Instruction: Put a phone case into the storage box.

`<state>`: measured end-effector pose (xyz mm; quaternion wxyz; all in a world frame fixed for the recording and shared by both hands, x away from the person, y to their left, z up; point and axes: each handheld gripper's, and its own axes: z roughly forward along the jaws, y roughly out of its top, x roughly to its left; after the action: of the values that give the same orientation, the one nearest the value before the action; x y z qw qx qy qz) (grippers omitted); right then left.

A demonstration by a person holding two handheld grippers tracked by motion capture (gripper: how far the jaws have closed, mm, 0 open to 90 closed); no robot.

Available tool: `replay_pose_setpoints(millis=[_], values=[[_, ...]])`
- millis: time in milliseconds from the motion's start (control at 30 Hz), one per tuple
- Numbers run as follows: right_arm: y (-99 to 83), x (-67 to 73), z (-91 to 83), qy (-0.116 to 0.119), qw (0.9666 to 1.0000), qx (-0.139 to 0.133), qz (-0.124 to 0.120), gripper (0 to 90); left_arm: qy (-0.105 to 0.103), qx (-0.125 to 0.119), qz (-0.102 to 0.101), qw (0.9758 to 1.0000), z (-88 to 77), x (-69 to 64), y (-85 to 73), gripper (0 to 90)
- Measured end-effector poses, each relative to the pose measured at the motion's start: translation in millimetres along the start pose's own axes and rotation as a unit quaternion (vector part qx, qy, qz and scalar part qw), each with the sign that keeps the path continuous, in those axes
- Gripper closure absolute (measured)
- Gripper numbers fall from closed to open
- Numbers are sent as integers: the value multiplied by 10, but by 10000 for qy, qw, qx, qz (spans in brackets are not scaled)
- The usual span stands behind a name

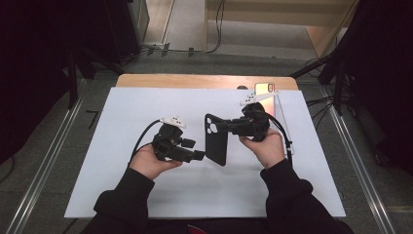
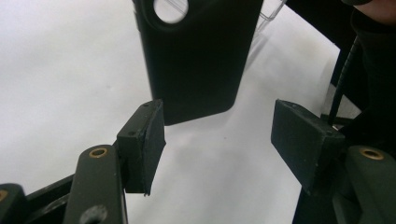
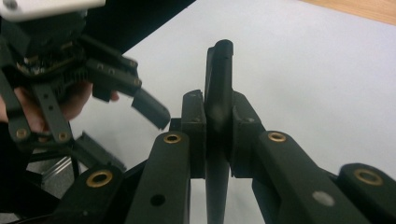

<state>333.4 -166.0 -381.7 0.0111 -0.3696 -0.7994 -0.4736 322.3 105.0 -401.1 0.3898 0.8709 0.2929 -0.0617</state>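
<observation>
White sheet (image 1: 146, 185) covers most of a wooden table (image 1: 146, 80); grey floor and metal rails surround it. All positions below are given relative to the black phone case (image 1: 216, 139).

Case: held upright on edge above the sheet, near the sheet's middle. The camera cutout end points away from the person. In the left gripper view the case (image 2: 198, 56) shows its broad back with the round cutout at top. In the right gripper view the case (image 3: 218, 93) shows edge-on.

Right gripper (image 1: 233, 127): located just right of the case, held in the person's right hand (image 1: 268, 148). The jaws are clamped on the case; in the right gripper view the right gripper (image 3: 218, 135) has both pads pressed flat against opposite faces of the case.

Left gripper (image 1: 197, 150): located just left of the case, close to its near lower corner, held in the left hand (image 1: 151, 163). The jaws stand apart. In the left gripper view the left gripper (image 2: 217, 140) has the case's lower edge just beyond the gap, and neither pad touches it.

A phone (image 1: 265, 88) lies behind and to the right of the case, well apart, at the sheet's far edge.
</observation>
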Motion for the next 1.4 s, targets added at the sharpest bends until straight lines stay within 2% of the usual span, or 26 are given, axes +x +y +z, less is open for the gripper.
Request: replay_pose_setpoints(millis=[100, 200, 333, 400, 600, 700, 800, 1133, 1300, 1400], values=[[2, 2, 2, 45, 10000, 54, -33, 774, 29, 44, 115, 9999, -44, 42, 45, 305], [3, 1, 0, 88, 9999, 72, -79, 774, -113, 98, 205, 9997, -80, 71, 89, 305], [5, 2, 6, 166, 9996, 120, -204, 774, -175, 134, 385, 9990, -107, 92, 146, 305], [7, 15, 6, 204, 9993, 149, -259, 773, -322, 95, 377, 9987, -116, 120, 161, 305], [-1, 42, 9, 333, 9978, 92, -561, 773, -432, -25, 354, 9984, -177, 219, 172, 307], [-3, 54, 10, 470, 9969, 114, -622, 773, -405, -39, 406, 9983, -200, 250, 156, 307], [-4, 57, 18, 622, 9959, 151, -639, 773, -394, -91, 434, 9982, -211, 243, 151, 305], [-13, 128, 86, 947, 9903, 364, -946, 774, -499, -147, 569, 9970, -221, 210, 157, 306], [-20, 163, 136, 1124, 9881, 416, -967, 773, -562, -165, 650, 9962, -216, 182, 161, 309], [-22, 175, 150, 1210, 9867, 434, -997, 773, -521, -173, 726, 9958, -200, 171, 161, 311]])
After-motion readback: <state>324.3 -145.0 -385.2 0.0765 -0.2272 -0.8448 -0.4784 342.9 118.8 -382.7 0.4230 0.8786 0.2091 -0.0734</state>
